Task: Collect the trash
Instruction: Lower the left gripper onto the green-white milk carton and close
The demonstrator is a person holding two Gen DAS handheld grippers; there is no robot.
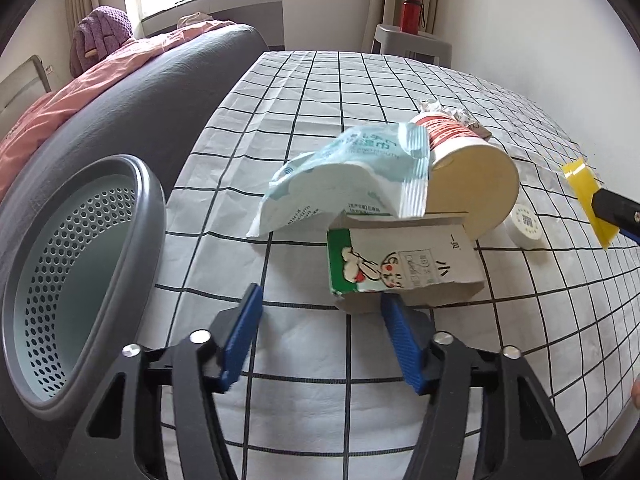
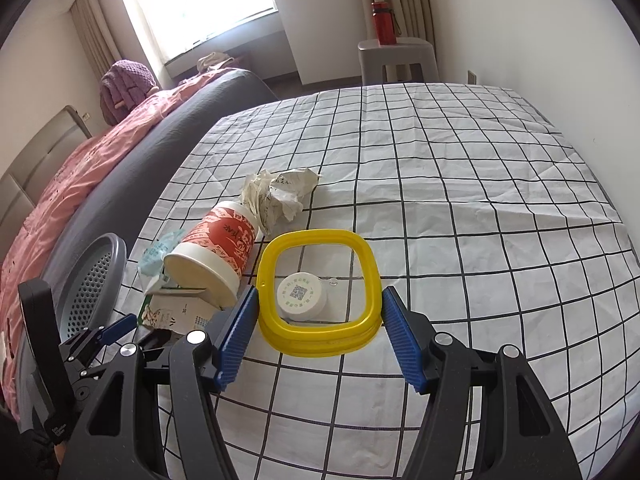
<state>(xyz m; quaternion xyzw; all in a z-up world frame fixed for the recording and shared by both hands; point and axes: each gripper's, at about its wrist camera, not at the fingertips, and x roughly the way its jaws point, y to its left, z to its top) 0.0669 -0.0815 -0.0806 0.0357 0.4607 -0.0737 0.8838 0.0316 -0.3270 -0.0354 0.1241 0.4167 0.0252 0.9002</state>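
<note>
A flattened milk carton (image 1: 400,264) lies on the checked tablecloth (image 1: 304,360) just ahead of my left gripper (image 1: 320,298). The gripper is open: its right pad meets the carton's near edge and its left pad stands clear. Behind the carton lie a light blue wipes packet (image 1: 348,176) and a red-and-white paper cup (image 1: 460,160) on its side. My right gripper (image 2: 318,296) is shut on a yellow square ring (image 2: 320,344), held above a white round cap (image 2: 302,296). Crumpled paper (image 2: 280,196) sits beyond the cup (image 2: 216,248).
A grey bin (image 1: 80,272) with a perforated pale liner stands off the table's left edge. Beyond it are a grey sofa (image 1: 168,92) and a pink blanket (image 2: 80,168). A stool (image 2: 394,58) with a red bottle (image 2: 384,24) stands past the far edge.
</note>
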